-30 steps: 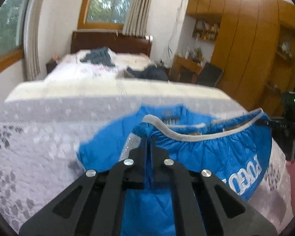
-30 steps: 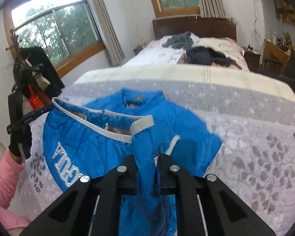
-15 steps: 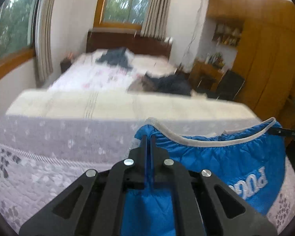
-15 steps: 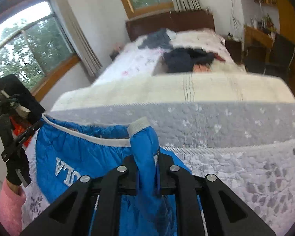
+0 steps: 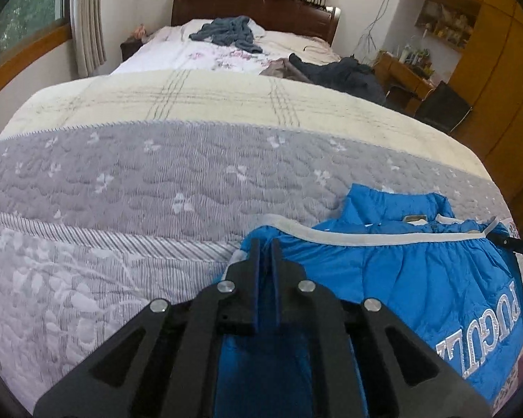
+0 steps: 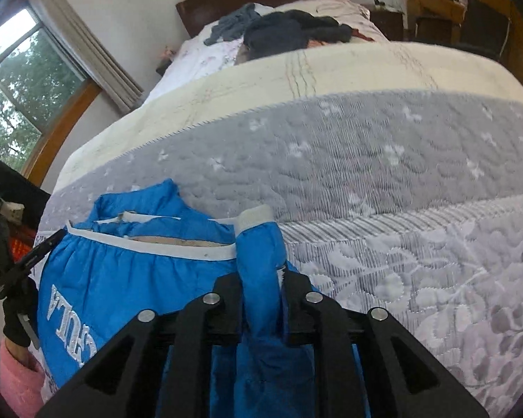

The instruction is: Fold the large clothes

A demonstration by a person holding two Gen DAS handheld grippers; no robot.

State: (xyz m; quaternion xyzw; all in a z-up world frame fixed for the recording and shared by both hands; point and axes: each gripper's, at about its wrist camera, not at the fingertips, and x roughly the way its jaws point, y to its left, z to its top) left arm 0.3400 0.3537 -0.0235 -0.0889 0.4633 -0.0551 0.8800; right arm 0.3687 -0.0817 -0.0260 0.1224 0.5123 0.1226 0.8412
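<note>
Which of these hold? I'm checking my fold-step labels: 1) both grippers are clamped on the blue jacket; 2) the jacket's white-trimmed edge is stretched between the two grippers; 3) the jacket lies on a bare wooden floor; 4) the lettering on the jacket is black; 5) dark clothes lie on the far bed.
1) Both the left gripper and the right gripper are clamped on the blue jacket. True.
2) The white-trimmed edge is stretched between the two grippers. True.
3) The jacket lies on a bare wooden floor. False: it rests on the grey quilted bedspread.
4) The lettering is black. False: it is white.
5) Dark clothes lie on the far bed. True.
</note>
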